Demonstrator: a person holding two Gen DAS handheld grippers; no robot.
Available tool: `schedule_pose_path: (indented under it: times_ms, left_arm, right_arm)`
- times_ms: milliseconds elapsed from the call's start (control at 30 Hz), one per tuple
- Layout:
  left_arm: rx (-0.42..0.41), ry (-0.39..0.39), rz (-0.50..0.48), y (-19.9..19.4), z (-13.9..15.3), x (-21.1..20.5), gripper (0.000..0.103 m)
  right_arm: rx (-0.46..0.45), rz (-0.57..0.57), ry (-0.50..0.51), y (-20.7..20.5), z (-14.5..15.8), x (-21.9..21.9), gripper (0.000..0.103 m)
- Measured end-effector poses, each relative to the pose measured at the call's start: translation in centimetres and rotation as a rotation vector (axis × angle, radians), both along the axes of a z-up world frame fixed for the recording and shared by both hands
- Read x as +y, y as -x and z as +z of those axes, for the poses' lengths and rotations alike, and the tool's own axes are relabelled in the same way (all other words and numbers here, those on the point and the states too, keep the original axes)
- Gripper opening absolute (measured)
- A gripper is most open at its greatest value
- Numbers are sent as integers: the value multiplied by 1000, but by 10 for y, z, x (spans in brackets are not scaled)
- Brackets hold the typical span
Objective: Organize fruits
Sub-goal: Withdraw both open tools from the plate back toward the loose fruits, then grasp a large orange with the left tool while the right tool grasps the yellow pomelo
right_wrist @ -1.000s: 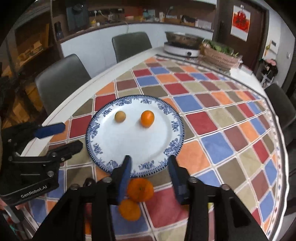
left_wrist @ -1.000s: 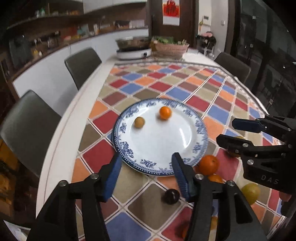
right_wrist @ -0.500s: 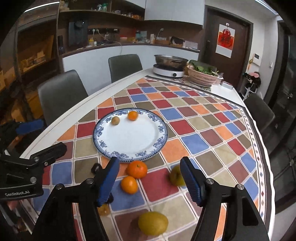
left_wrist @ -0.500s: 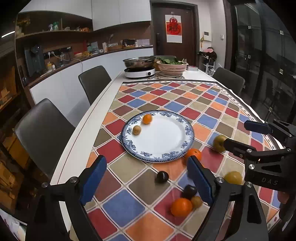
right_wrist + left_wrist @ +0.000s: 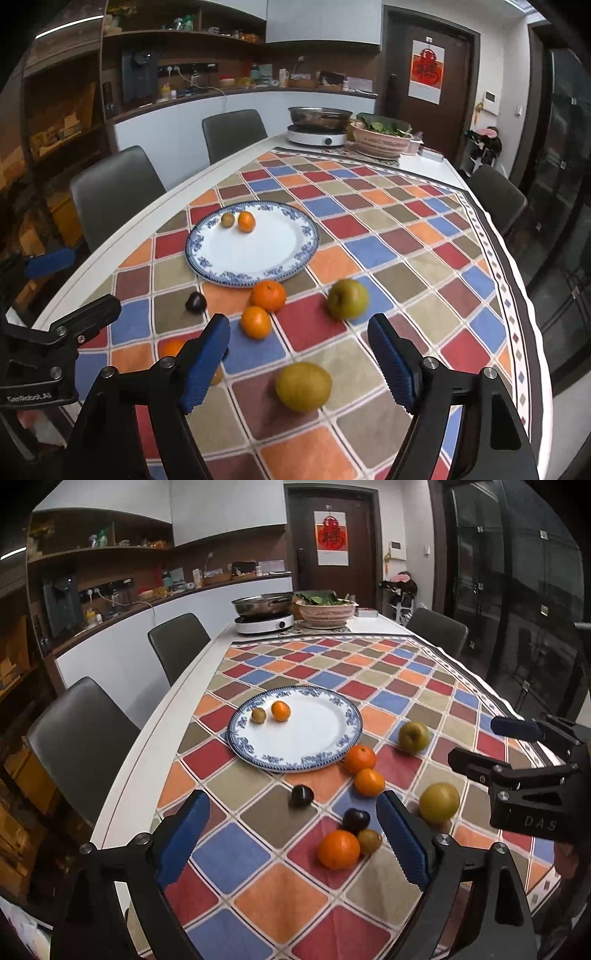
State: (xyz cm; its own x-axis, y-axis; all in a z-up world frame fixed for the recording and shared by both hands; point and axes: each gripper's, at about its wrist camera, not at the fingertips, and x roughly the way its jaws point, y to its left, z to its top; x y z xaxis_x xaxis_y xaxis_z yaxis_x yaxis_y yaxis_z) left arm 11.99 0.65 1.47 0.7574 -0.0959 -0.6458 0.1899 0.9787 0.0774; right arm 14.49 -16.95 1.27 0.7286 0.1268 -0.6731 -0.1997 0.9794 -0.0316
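Observation:
A blue-and-white plate [image 5: 343, 738] [image 5: 306, 236] lies on the checkered tablecloth and holds a small orange [image 5: 280, 710] [image 5: 246, 221] and a small brown fruit [image 5: 258, 715] [image 5: 228, 220]. Loose on the cloth near the plate's front are two oranges [image 5: 360, 758] [image 5: 268, 295], a green pear [image 5: 413, 736] [image 5: 348, 298], a yellow pear [image 5: 439, 803] [image 5: 303, 386], two dark plums [image 5: 302, 795] [image 5: 195, 302], a third orange [image 5: 339, 849] and a brown fruit [image 5: 369, 841]. My left gripper [image 5: 293, 843] is open and empty above the near cloth. My right gripper [image 5: 299, 363] is open and empty over the yellow pear.
A hotplate with a steel pan [image 5: 264, 618] [image 5: 317, 129] and a basket of greens [image 5: 325, 609] [image 5: 380, 138] stand at the table's far end. Grey chairs [image 5: 81, 738] [image 5: 110, 188] line the left side, another [image 5: 437, 631] the right. A counter runs behind.
Both grippers have pulled back and up from the plate and opened wider. Much more of the table and the loose fruit now shows.

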Motion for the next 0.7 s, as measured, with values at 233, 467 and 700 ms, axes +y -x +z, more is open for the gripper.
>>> schedule_pose_path:
  times_ms: [233,467,700]
  left_arm:
    - [60,-16,-23,6,-22,-4,92]
    - [122,-31,-53,5,-44,-10,92]
    - [178,-33,-69,-2,-61,-12,92]
  right_arm:
    - [46,-16,25,8,-17,-4,77]
    - [94,-35,67,10,-37,-6,77]
    - [159,-44,58,7,-54,-9,77]
